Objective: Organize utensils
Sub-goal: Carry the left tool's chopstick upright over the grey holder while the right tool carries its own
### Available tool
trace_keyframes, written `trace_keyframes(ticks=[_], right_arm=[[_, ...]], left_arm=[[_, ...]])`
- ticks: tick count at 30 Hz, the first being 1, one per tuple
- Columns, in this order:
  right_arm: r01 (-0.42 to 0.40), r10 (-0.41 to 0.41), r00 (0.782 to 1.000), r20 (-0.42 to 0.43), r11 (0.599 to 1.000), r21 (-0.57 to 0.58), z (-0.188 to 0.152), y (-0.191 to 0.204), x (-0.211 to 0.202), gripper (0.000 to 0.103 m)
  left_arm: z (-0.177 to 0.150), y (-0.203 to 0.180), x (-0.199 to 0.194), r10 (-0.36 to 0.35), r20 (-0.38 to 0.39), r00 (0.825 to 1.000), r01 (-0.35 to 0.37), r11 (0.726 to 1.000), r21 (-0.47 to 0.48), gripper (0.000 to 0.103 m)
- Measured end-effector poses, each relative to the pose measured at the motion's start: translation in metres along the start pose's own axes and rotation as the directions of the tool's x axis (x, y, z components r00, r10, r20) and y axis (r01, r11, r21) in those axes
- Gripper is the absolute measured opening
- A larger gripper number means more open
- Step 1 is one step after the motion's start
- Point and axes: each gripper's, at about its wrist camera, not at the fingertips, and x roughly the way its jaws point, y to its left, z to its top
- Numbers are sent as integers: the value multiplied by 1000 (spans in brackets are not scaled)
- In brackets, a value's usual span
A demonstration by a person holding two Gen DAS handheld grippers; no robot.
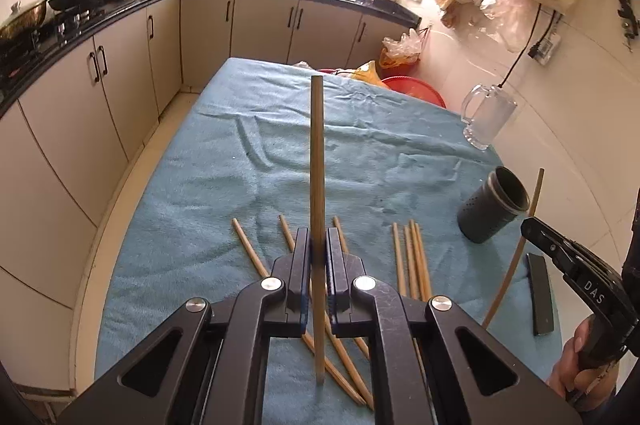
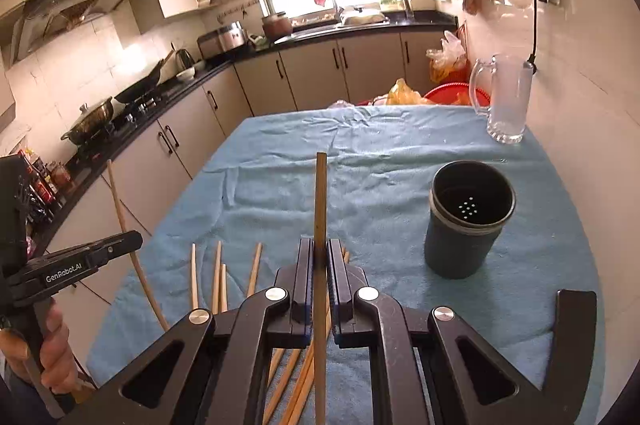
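Note:
My left gripper (image 1: 319,236) is shut on a wooden chopstick (image 1: 317,153) that stands upright above the blue towel (image 1: 224,185). My right gripper (image 2: 319,246) is shut on another chopstick (image 2: 320,197), also upright. Each gripper shows in the other's view with its curved-looking stick: the right gripper (image 1: 527,226) at the right edge, the left gripper (image 2: 136,238) at the left edge. Several loose chopsticks (image 1: 412,257) (image 2: 218,277) lie on the towel below both grippers. A dark perforated utensil holder (image 1: 490,211) (image 2: 468,225) stands empty on the right.
A glass mug (image 1: 486,115) (image 2: 506,101) stands at the towel's far right by the wall. A flat black bar (image 1: 541,299) lies near the right edge. A red basin (image 1: 416,87) and bags sit behind the table. Cabinets and stove run along the left.

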Motion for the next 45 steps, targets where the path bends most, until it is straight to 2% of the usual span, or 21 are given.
trace_keyframes(ticks=[13,25,35,45], right_arm=[[-6,3,998,62,999,52,-4,-16,-28,7],[-24,13,993,116,995,93,5,-31,-49,7],[-37,8,982,190,989,146,26,-58,-77,7],[-71,17,968,249,976,208,57,-99,-107,7]], left_arm=[[-1,-13,-24,-7,37,999,6,1000,11,7],[10,-35,-32,-21,57,998,19,999,38,7],[31,-75,-31,-75,58,996,70,995,77,7],[62,-136,-23,-156,46,987,149,979,136,7]])
